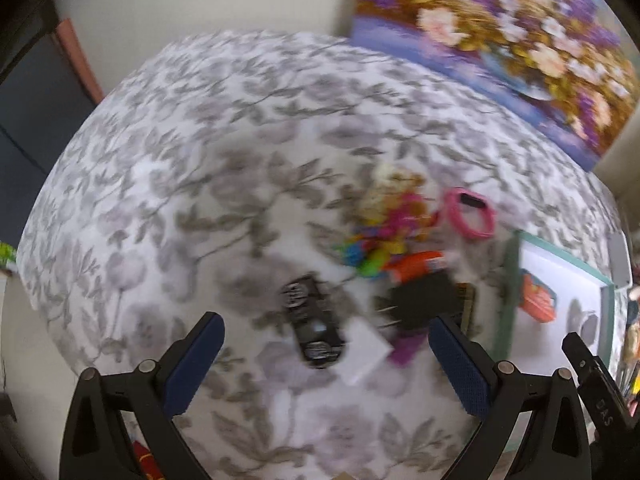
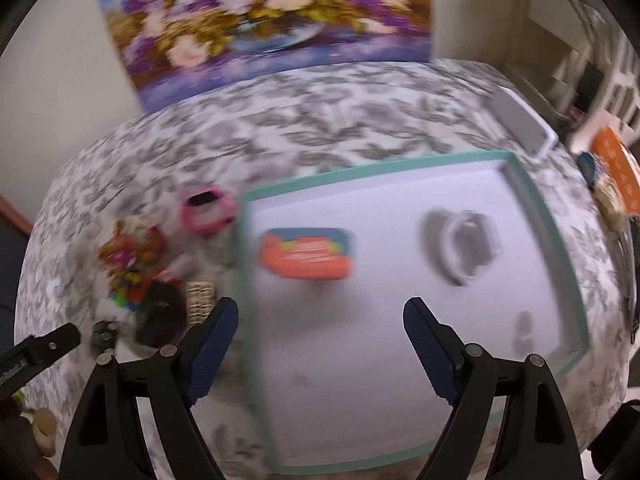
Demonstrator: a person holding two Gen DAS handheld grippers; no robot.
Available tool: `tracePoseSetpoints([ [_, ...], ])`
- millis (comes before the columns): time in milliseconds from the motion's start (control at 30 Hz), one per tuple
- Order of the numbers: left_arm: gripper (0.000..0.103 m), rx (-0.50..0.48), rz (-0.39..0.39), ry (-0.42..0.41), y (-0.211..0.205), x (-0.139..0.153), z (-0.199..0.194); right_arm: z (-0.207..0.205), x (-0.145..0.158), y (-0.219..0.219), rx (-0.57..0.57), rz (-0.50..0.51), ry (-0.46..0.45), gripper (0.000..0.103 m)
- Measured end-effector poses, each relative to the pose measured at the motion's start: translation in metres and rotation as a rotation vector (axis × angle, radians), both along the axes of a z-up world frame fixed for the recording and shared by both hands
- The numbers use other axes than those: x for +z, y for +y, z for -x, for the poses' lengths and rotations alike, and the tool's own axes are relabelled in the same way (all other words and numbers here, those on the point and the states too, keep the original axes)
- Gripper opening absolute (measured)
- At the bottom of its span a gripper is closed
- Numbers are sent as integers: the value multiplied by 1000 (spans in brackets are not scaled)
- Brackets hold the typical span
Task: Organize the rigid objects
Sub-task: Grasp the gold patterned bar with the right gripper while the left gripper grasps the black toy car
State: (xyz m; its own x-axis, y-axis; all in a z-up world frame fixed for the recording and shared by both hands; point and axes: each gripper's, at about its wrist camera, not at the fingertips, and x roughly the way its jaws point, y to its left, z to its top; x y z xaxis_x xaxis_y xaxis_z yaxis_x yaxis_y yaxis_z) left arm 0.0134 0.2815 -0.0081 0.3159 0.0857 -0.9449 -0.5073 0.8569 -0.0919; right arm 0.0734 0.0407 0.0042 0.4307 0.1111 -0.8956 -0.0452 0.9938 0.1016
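Both views are motion-blurred. My left gripper (image 1: 326, 334) is open above a black rectangular gadget (image 1: 314, 322) that lies on the leaf-patterned cloth partly over a white card (image 1: 366, 354). Right of it lies a pile: a colourful toy cluster (image 1: 384, 228), an orange tube (image 1: 416, 266), a black block (image 1: 424, 300) and a pink ring-shaped case (image 1: 470, 212). My right gripper (image 2: 320, 320) is open with nothing in it, over the teal-rimmed white tray (image 2: 532, 188). Inside the tray lie an orange tin (image 2: 308, 254) and a white ring-shaped case (image 2: 470, 250).
A flower painting (image 2: 264, 20) leans on the wall behind the table. A white flat device (image 2: 524, 124) sits at the table's far right edge, with orange packaging (image 2: 616, 168) beyond. The left gripper's tip (image 2: 40, 350) shows at the left edge of the right wrist view.
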Motion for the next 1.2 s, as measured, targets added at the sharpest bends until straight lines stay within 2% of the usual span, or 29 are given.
tracePoseSetpoints([
  [233,103,92,71,45,38,-24,4,4,-10,59,157,18,-22,85],
  [300,103,119,85,43,46,-27,4,4,-14,71,189,16,-20,79],
  [367,103,135,97,49,53,-31,2,4,-19,80,220,27,-10,65],
  [533,101,154,122,46,55,-37,0,3,-36,87,251,41,41,46],
  [633,91,152,167,55,51,-44,-2,3,-44,85,250,46,66,39],
  [733,88,147,186,68,45,-51,-4,0,-51,82,241,30,90,36],
  [867,78,137,208,86,39,-61,-11,0,-58,87,250,35,105,28],
  [1067,63,130,252,84,34,-76,-21,-2,-64,92,256,70,98,25],
  [1200,57,141,269,91,34,-86,-27,-1,-65,95,265,86,84,25],
])
